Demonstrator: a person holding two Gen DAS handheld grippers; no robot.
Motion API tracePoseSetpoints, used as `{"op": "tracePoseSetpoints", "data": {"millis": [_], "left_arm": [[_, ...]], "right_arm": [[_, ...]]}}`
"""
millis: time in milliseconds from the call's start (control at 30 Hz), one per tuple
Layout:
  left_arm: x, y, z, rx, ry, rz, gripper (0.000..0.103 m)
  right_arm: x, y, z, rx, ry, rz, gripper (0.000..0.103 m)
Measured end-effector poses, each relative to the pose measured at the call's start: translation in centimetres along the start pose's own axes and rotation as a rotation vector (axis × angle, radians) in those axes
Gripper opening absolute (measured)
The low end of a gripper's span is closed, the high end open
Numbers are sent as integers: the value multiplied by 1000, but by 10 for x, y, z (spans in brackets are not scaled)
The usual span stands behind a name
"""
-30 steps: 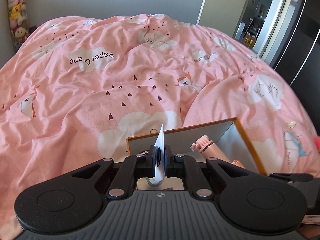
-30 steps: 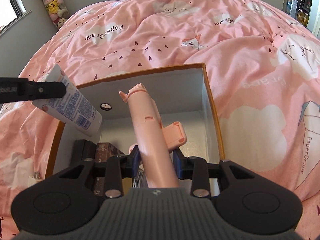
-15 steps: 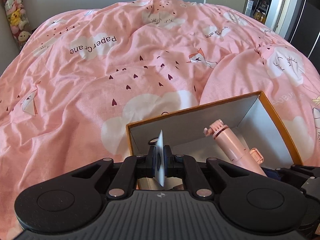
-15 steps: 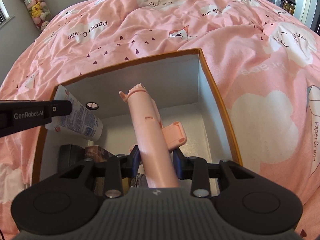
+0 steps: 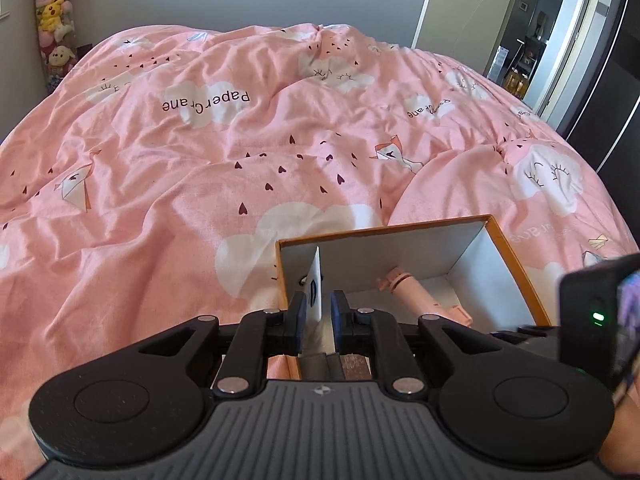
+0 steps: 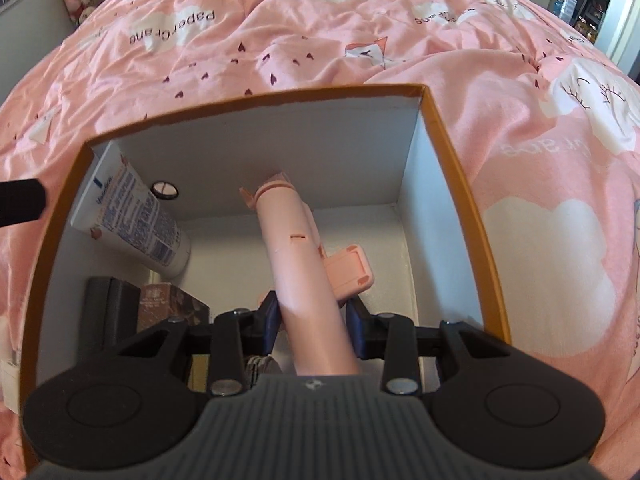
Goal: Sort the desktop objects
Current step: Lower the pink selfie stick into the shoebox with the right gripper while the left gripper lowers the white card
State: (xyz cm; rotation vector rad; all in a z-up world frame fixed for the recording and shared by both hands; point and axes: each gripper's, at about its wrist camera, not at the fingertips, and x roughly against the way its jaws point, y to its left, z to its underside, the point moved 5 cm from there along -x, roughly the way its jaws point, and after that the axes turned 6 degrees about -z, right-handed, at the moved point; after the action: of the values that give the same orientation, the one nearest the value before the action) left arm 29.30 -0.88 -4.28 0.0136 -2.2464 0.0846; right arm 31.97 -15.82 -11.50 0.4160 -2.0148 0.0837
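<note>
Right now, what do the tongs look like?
Both tongs, left and right, have black plastic linkage arms with round silver pins, blue pads on the fingers, and a grey ribbed body bearing a small cross mark. A green light glows on the right unit, seen from the left camera.

two matte black handheld grippers: ribbed grey housing, round silver screws, blue pads on left gripper and right gripper; a green indicator light glows.

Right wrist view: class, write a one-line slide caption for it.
Right tongs hold a pink selfie stick over the orange-rimmed box, where a white tube leans inside.
</note>
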Motion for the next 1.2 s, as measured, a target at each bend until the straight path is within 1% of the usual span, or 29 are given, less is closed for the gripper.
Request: {"op": "tracePoseSetpoints", "data": {"millis": [133, 267, 600, 700, 733, 867, 967, 1067, 1133, 1200], "left_arm": [[9, 2, 7, 11, -4, 5, 14], [10, 6, 13, 28, 7, 0, 14], [15, 13, 29, 67, 30, 29, 14], [17, 14, 30, 81, 27, 41, 14], [18, 14, 30, 84, 27, 45, 14], [20, 15, 29, 89, 22, 43, 14], [21, 16, 30, 93, 24, 43, 14], [20, 18, 30, 105, 34, 42, 14], [20, 19, 30, 107, 35, 40, 14], [19, 19, 30, 108, 38, 40, 14]], "right_arm": [[-4, -2, -1, 36, 63, -32, 37], [4, 2, -2, 80, 113, -87, 37], [36, 3, 5, 185, 131, -101, 37], [42, 4, 8, 244, 155, -90, 34], [43, 4, 10, 271, 165, -80, 29], [45, 6, 9, 340, 164, -54, 29], [47, 9, 9, 422, 151, 1, 29], [41, 11, 12, 505, 179, 59, 30], [41, 8, 12, 533, 169, 108, 30], [44, 3, 10, 512, 176, 88, 30]]}}
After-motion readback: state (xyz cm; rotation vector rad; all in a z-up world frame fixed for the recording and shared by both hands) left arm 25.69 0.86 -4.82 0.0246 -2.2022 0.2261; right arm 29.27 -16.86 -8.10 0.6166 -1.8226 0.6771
